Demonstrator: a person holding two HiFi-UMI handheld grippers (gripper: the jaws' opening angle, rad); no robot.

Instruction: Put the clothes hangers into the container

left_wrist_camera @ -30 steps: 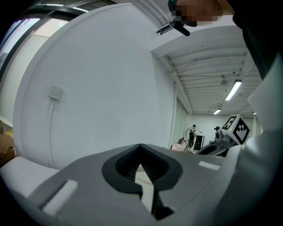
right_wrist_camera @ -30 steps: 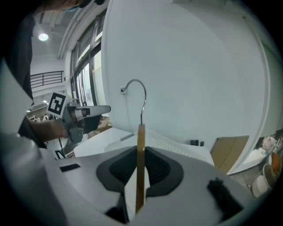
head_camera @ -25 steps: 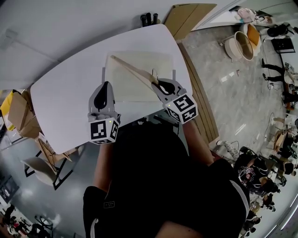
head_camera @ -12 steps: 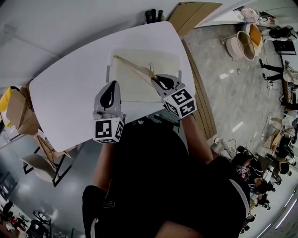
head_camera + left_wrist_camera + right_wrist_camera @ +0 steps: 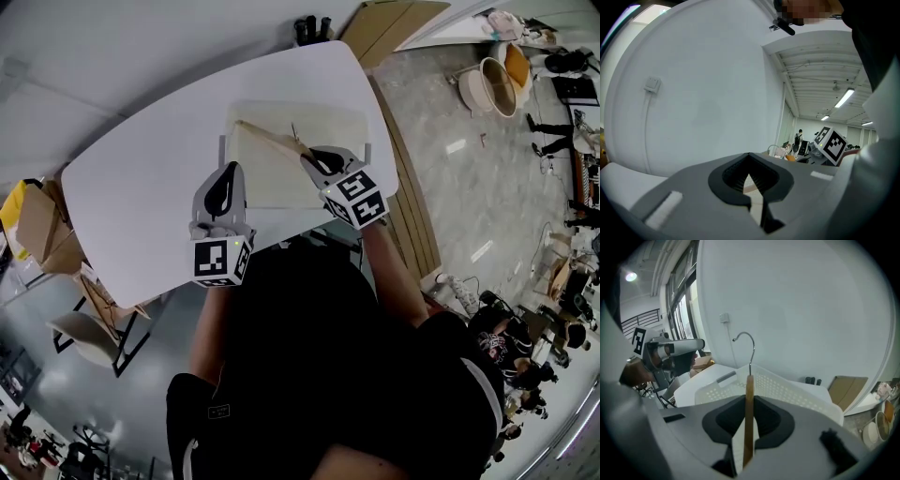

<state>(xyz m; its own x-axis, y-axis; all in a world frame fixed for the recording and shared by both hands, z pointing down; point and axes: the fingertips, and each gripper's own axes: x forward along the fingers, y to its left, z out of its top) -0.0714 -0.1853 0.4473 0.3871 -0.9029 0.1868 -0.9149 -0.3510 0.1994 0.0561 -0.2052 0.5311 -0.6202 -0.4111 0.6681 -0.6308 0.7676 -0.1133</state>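
**Head view.** White table (image 5: 141, 206) with rounded corners. A white perforated basket (image 5: 281, 111) sits on its right half, with its right side near the table's right edge. There is broad bare tabletop to the basket's left.

My right gripper (image 5: 307, 156) is over the basket's near right part, clamped on a wooden clothes hanger (image 5: 265, 138). The hanger's arm runs from the jaws toward the basket's far left corner and lies within the rim's outline. I cannot tell whether it touches the basket's floor.

My left gripper (image 5: 226, 173) hangs just beside the basket's near left corner, over the table's front edge.

The print I can make out is the black-and-white square markers on each gripper's cube. Cardboard boxes (image 5: 37, 220) stand off the table's left end. A wooden board (image 5: 384, 23) leans beyond the far right corner.

**Left gripper view.** The jaw tips meet and nothing is between them. A white wall is ahead, with a wall box (image 5: 652, 84) and a cable duct running down from it. The right gripper's marker cube (image 5: 830, 144) shows at right.

**Right gripper view.** The jaws are narrow, with the pads pressed on the hanger's wooden body, which is seen edge-on and upright. Its metal hook (image 5: 746, 344) rises above the jaws. The basket's open top lies just beyond and below
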